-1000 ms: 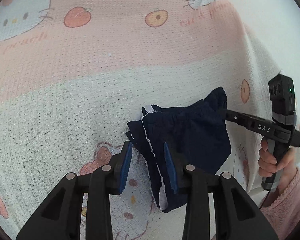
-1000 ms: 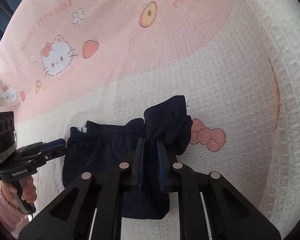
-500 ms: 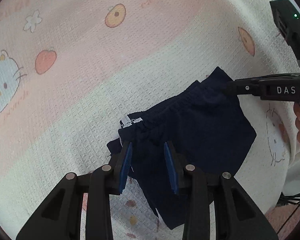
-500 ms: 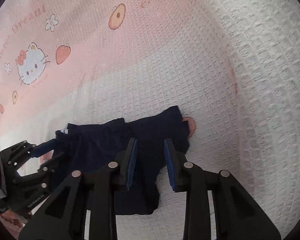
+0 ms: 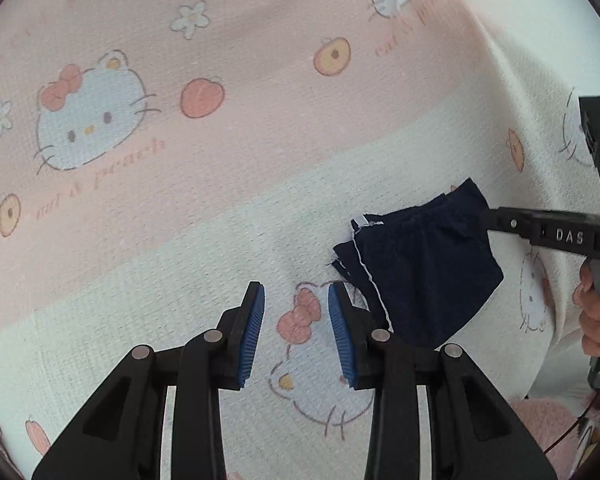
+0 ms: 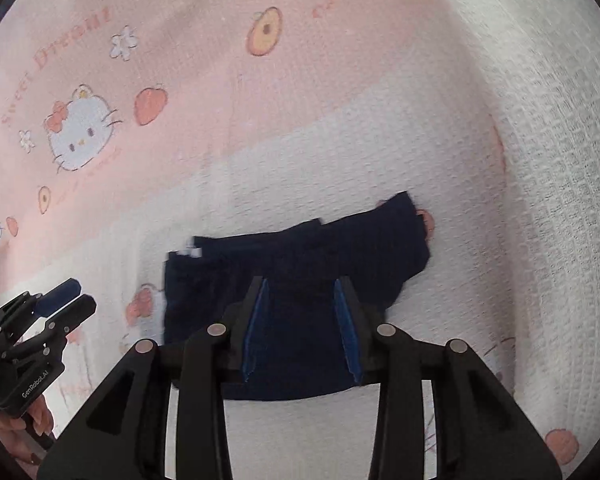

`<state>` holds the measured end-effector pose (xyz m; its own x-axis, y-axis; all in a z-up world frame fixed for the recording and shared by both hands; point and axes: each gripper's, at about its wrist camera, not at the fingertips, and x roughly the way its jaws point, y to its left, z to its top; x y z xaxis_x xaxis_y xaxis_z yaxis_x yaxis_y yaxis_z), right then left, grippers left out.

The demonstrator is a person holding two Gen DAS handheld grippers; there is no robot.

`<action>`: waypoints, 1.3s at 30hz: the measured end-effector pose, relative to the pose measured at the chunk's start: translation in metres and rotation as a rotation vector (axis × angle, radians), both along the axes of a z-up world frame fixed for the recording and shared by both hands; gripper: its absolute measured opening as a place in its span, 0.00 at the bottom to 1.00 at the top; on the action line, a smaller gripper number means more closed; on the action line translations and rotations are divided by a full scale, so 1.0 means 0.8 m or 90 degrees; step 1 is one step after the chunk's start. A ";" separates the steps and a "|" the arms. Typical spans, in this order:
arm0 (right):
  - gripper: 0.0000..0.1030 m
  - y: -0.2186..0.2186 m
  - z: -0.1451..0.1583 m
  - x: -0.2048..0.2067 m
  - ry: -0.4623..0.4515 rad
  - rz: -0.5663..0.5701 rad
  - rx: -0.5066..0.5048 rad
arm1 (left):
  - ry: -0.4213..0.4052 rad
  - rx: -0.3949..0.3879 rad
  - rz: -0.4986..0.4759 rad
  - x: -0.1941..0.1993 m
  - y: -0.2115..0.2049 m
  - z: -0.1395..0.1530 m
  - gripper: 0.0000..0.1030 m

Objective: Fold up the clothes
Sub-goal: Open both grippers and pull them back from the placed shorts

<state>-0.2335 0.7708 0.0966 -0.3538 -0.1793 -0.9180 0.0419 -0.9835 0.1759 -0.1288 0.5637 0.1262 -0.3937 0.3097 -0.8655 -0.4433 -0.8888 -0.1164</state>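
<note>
Navy shorts (image 6: 300, 280), folded, flat on blanket (image 5: 180, 200). Left hand-held gripper (image 5: 296, 332) released, just left of shorts. Right hand-held gripper (image 6: 300, 328) released, above shorts.

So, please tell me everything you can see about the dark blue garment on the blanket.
The dark blue garment looks like small shorts of soft knit cloth, with a gathered waistband, a thin white seam line and a small white tag at one corner. It lies folded and fairly flat on the waffle-textured cartoon-cat blanket. Both grippers are open and neither grips it: the right gripper hovers over it, and the left gripper is beside its edge, over bare blanket.
</note>
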 end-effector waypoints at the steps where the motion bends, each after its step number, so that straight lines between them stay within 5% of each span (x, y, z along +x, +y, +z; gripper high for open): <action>1: 0.35 -0.023 0.005 0.008 0.007 0.014 -0.006 | 0.004 0.004 0.018 0.001 -0.017 0.010 0.34; 8: 0.46 -0.188 0.059 0.058 0.043 0.103 -0.027 | 0.025 0.029 0.174 0.009 -0.148 0.072 0.37; 14: 0.46 -0.332 0.092 0.106 0.064 0.181 -0.021 | 0.082 -0.047 0.261 0.026 -0.252 0.109 0.40; 20: 0.47 -0.413 0.137 0.177 0.098 0.209 0.013 | 0.113 -0.043 0.337 0.055 -0.338 0.159 0.43; 24: 0.54 -0.436 0.166 0.230 0.124 0.231 -0.024 | 0.129 -0.066 0.384 0.088 -0.373 0.195 0.43; 31: 0.65 -0.440 0.223 0.311 0.197 0.198 -0.015 | 0.138 -0.057 0.353 0.178 -0.389 0.215 0.43; 39: 0.67 -0.446 0.229 0.413 0.207 0.201 -0.011 | 0.144 0.000 0.343 0.275 -0.394 0.223 0.43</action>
